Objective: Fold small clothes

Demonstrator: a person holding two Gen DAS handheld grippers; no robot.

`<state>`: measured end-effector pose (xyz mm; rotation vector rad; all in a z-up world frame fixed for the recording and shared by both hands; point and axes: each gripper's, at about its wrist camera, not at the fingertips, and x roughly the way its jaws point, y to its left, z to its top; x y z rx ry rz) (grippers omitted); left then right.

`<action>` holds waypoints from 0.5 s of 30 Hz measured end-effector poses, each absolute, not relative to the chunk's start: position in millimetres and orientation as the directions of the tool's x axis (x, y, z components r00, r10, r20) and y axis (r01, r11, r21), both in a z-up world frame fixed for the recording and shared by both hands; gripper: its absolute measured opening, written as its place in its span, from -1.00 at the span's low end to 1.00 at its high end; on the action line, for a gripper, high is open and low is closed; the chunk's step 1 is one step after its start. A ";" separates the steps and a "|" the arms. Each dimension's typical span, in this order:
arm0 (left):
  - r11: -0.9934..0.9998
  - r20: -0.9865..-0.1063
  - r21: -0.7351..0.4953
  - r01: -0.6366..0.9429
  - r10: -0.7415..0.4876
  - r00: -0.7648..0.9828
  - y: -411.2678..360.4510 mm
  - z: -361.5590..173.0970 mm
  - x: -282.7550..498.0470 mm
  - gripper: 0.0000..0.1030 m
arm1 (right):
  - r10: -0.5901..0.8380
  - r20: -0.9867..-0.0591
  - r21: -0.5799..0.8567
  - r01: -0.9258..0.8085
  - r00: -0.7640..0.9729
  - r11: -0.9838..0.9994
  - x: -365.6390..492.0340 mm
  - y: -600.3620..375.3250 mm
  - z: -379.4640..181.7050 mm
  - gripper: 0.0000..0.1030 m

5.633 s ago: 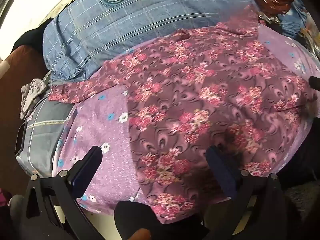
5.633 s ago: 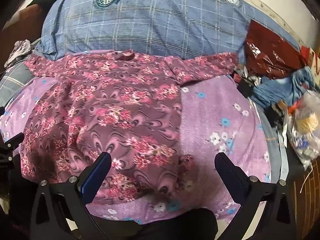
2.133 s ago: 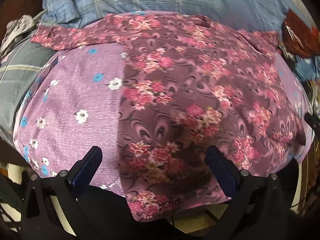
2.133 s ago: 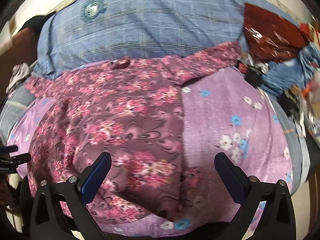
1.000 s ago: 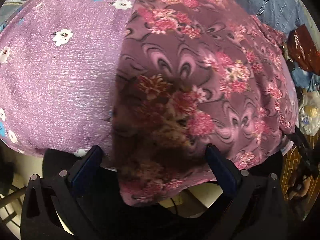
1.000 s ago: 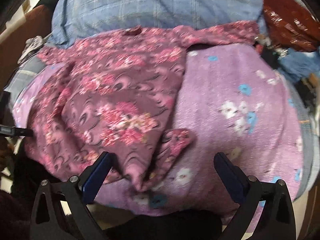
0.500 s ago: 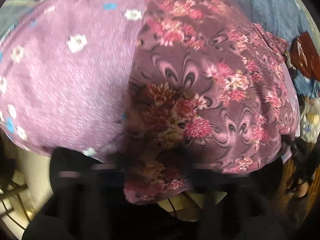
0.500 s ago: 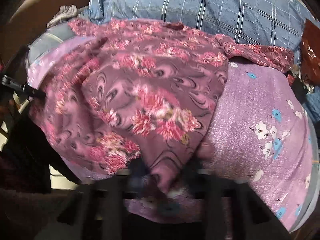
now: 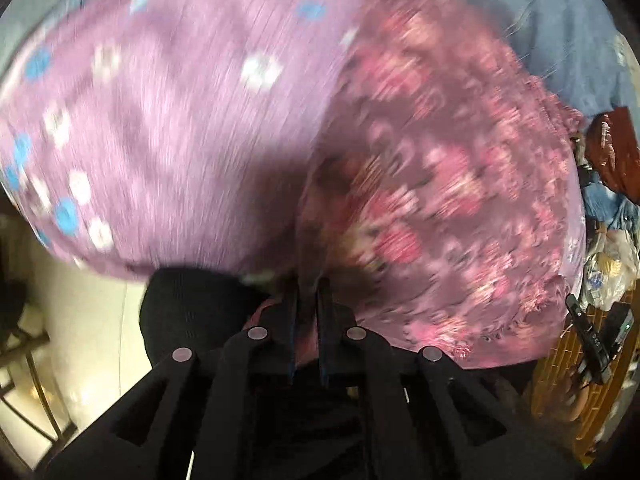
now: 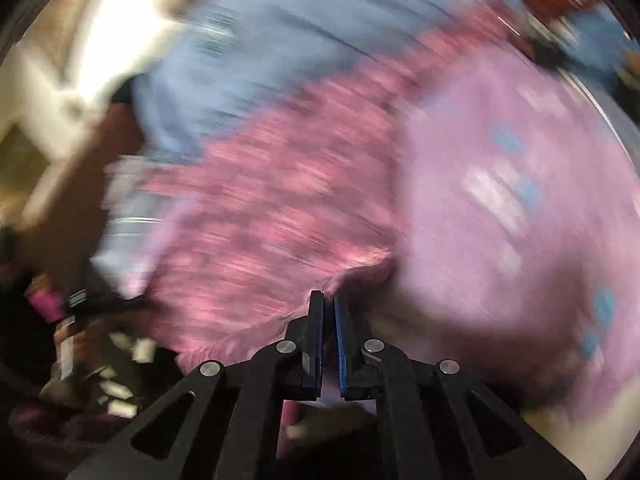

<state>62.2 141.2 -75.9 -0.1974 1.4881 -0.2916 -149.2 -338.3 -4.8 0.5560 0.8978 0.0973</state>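
While both views smear with motion blur, the left gripper (image 9: 307, 292) has its fingers pinched together on the near hem of the floral shirt (image 9: 440, 184), cloth caught between the pads. The right gripper (image 10: 328, 304) is likewise clamped on a near edge of that same shirt (image 10: 280, 208). The garment lies across the purple flowered sheet (image 9: 172, 120), its far end toward the blue checked pillow (image 10: 248, 52). Far right in the left view sits a dark red bag (image 9: 612, 152).
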 end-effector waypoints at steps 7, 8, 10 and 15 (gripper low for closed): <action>0.939 -0.931 -0.328 0.100 -0.339 0.137 140.9 -61.0 67.6 0.17 | 0.259 -0.712 0.497 0.208 0.652 0.842 -149.8 -348.7 -11.5 0.12; 0.942 -0.935 -0.318 0.108 -0.330 0.130 138.4 -67.0 70.5 0.17 | 0.274 -0.719 0.500 0.201 0.638 0.843 -144.8 -345.2 -15.9 0.11; 0.938 -0.935 -0.329 0.108 -0.340 0.105 128.2 -72.9 73.3 -0.24 | 0.284 -0.753 0.475 0.190 0.593 0.859 -133.2 -332.0 -28.7 -0.19; 0.932 -0.931 -0.330 0.150 -0.348 0.109 116.8 -54.3 68.2 -0.88 | 0.297 -0.700 0.491 0.137 0.649 0.860 -136.9 -327.3 -5.3 -0.93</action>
